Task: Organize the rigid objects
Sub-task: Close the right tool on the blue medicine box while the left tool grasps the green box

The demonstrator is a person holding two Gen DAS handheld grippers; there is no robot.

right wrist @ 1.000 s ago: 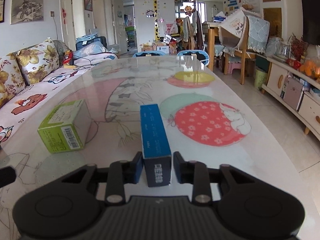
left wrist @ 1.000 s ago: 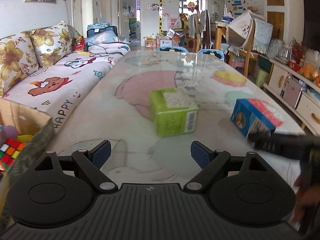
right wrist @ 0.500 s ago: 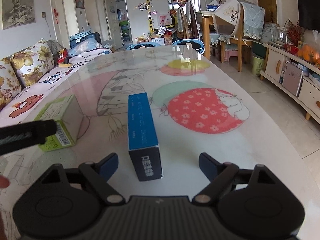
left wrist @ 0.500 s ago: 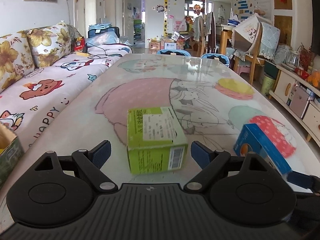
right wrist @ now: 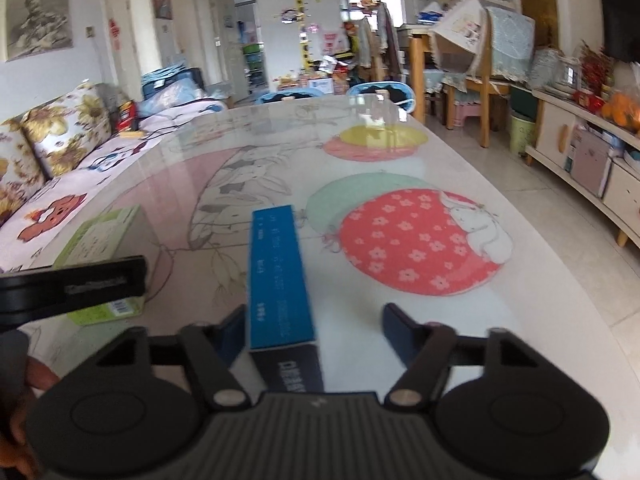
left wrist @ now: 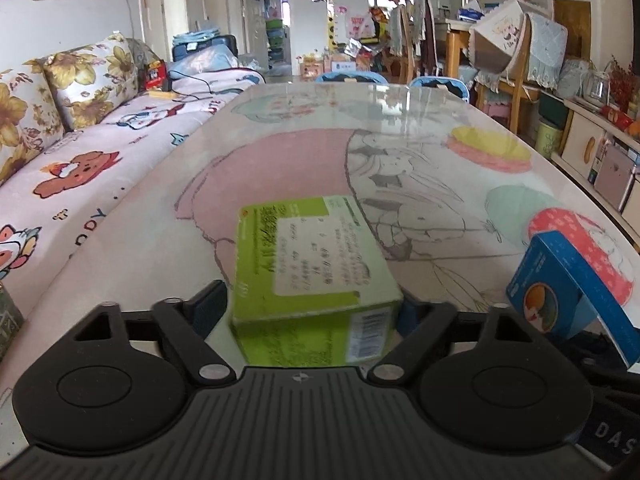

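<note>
Left gripper (left wrist: 312, 308) has its two blue-padded fingers spread to either side of the green box (left wrist: 312, 276), which lies flat on the table (left wrist: 420, 148). The box hides most of both pads, so I cannot tell whether they press its sides or only flank it. Its near face shows a barcode; the small print on the pale label on top is too blurred to read.

Right gripper (right wrist: 314, 332) is spread wide. The blue box (right wrist: 280, 276) lies lengthwise between its fingers, close against the left pad (right wrist: 230, 336) and well apart from the right one. The dark near end of that box is partly cut off by the gripper body, and its lettering is hard to make out.

From the left wrist view the blue box (left wrist: 568, 292) sits just to the right of the green one, its lower end hidden behind the other tool. From the right wrist view a black bar of the left tool crosses the green box (right wrist: 102, 256).

The tabletop is glossy, with cartoon rabbits and a strawberry print (right wrist: 416, 244). A sofa (left wrist: 92, 168) with floral cushions runs along its left side.
</note>
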